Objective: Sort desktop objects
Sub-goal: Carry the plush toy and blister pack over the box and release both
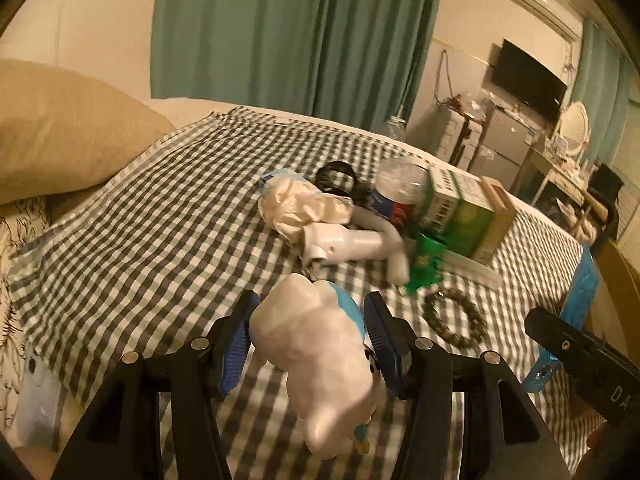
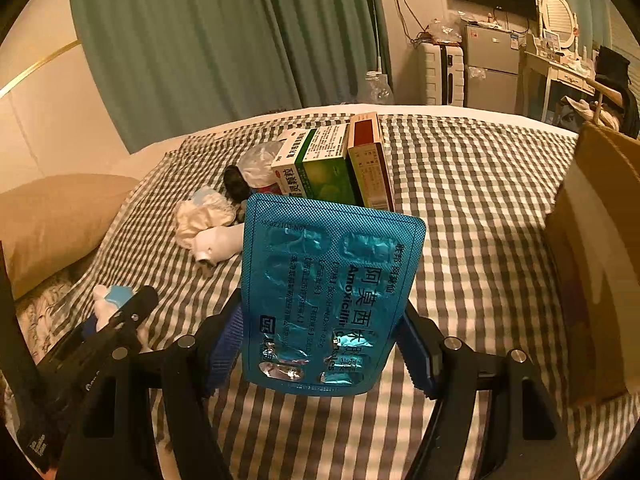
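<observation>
My left gripper [image 1: 310, 334] is shut on a white toy figure with blue markings [image 1: 320, 352], held tilted above the checked bedcover [image 1: 160, 208]. My right gripper [image 2: 320, 344] is shut on a blue blister pack of capsules [image 2: 328, 288], which stands upright between the blue pads. In the left wrist view the blister pack [image 1: 578, 300] and the right gripper [image 1: 556, 336] sit at the right edge. The right wrist view shows the left gripper [image 2: 120, 314] with the toy [image 2: 105, 304] at lower left.
A pile lies mid-bed: a green medicine box [image 2: 320, 168], a red and yellow box [image 2: 370, 160], a crushed plastic bottle [image 1: 400, 188], a white hairdryer-like object [image 1: 348, 244], cream cloth [image 1: 304, 204], a green packet [image 1: 428, 260], a bead bracelet [image 1: 456, 320]. A cardboard box [image 2: 596, 264] stands right, a pillow [image 1: 60, 128] left.
</observation>
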